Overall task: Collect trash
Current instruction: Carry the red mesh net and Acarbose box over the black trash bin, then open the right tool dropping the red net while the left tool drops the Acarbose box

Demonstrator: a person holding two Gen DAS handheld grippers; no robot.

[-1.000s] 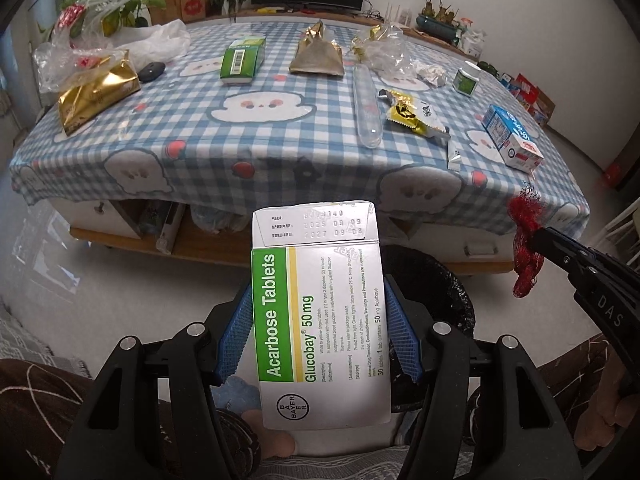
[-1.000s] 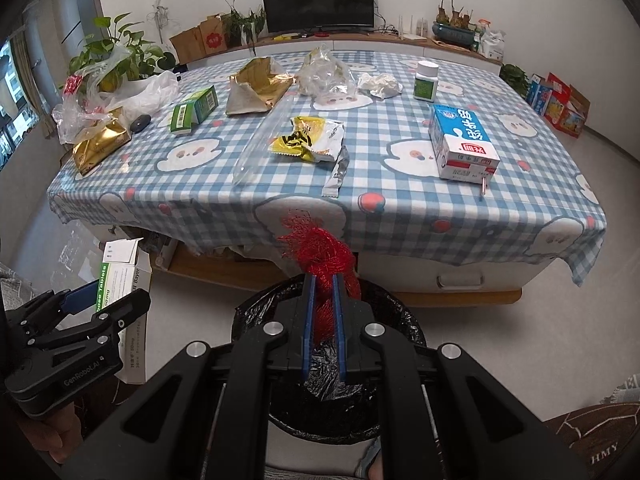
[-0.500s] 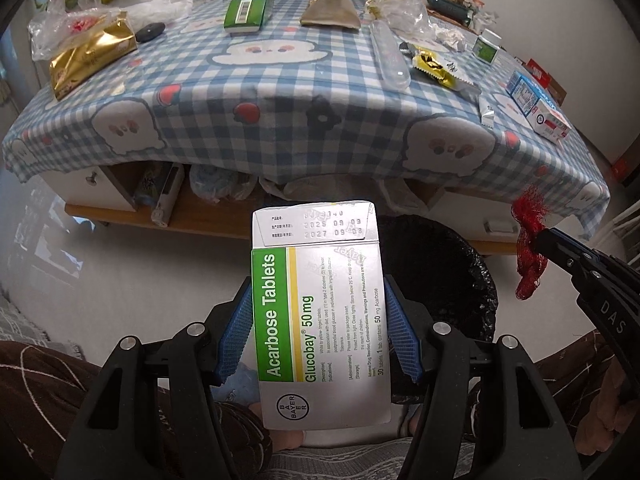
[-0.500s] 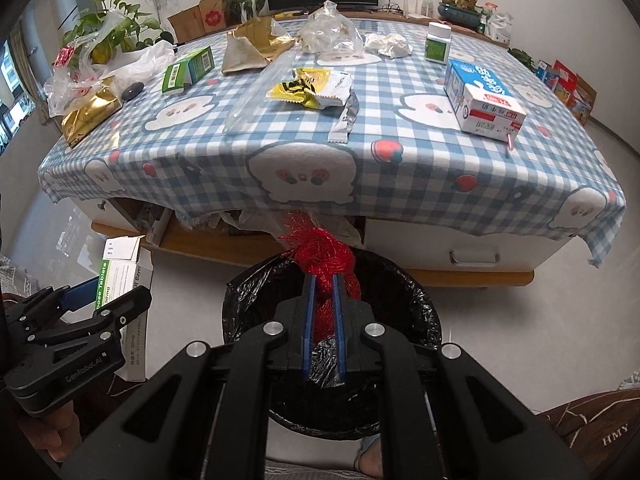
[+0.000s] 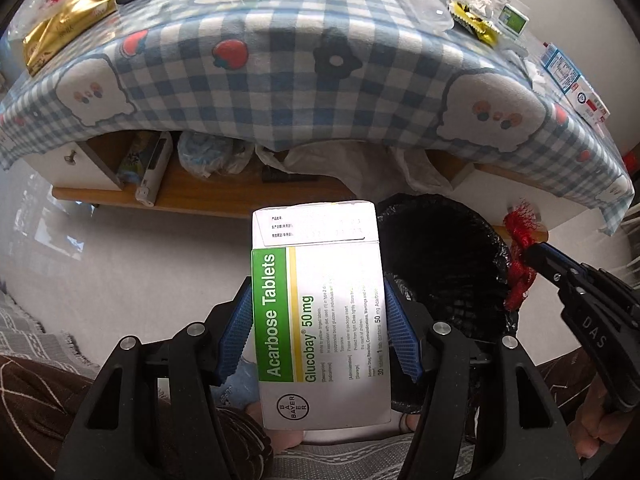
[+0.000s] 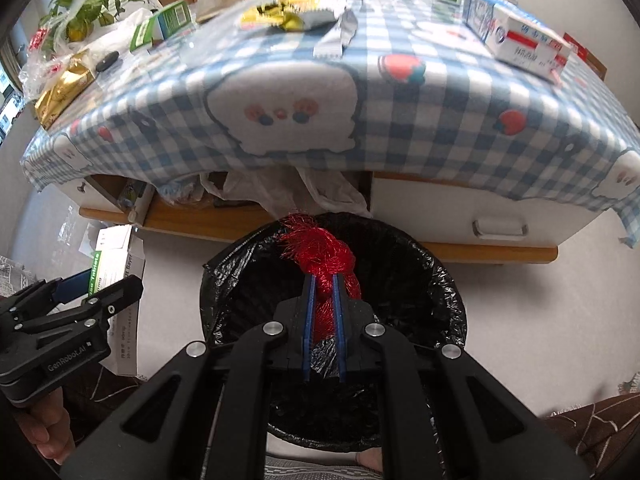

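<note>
Two grippers clamp trash: left gripper [image 5: 318, 312] a flat cardboard box [image 5: 320, 320], right gripper [image 6: 323, 304] frayed red mesh [image 6: 320, 248].

Date stamp on the tablet box [image 5: 320, 316] flap is too washed out to read. Box bottom hides behind the left gripper [image 5: 320, 320]. Inside of the bin [image 6: 332, 320], right of the box, is just black. Far table [image 6: 400, 92] clutter is blurry, cropped.

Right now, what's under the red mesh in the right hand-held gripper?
Under the red mesh, held by the right hand-held gripper, is the open trash bin with its black liner. The inside is dark, so its contents can't be made out.
</note>
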